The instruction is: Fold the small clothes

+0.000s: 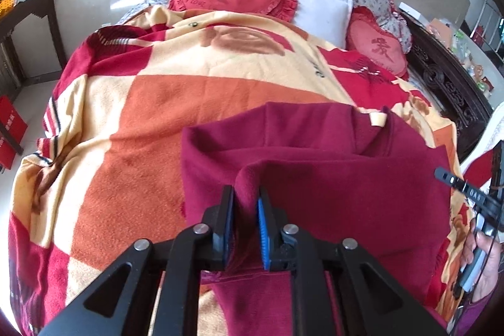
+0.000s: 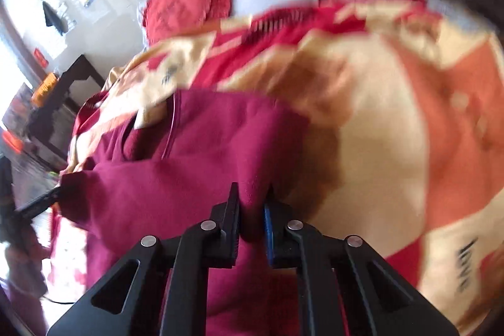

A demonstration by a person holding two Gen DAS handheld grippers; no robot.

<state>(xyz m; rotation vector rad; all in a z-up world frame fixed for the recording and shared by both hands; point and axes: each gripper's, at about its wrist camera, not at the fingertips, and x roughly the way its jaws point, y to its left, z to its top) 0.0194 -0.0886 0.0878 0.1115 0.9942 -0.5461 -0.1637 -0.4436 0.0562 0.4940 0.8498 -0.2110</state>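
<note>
Left wrist view: left claw (image 1: 245,197) clamped on a raised pinch of the maroon fleece garment (image 1: 315,172), blue pads pressing the fold from both sides. Garment lies on the bed, on the orange-cream-red blanket (image 1: 163,115), spread ahead and to the right of this claw. Neckline with a cream tag (image 1: 378,118) sits at the far right edge, so the long axis seems to run from near the claw toward the pillows, roughly. Lower panel hangs under the claw toward the bed edge.

Right wrist view is motion-blurred. Right claw (image 2: 252,203) is clamped on another pinch of the same garment (image 2: 176,166), near its right-hand edge; cloth bulges between the fingers. From here the bulk of the garment lies left of the claw, bare blanket (image 2: 378,131) to the right.

Both claws point steeply down at the bed, fingers side by side. Right device and the person's hand (image 1: 482,260) show at the right rim of the left view, well apart from the left claw.

Judgement: both hands hold one near edge each; next move likely carries that edge across toward the neckline. Neither hand is clearly nearer.
</note>
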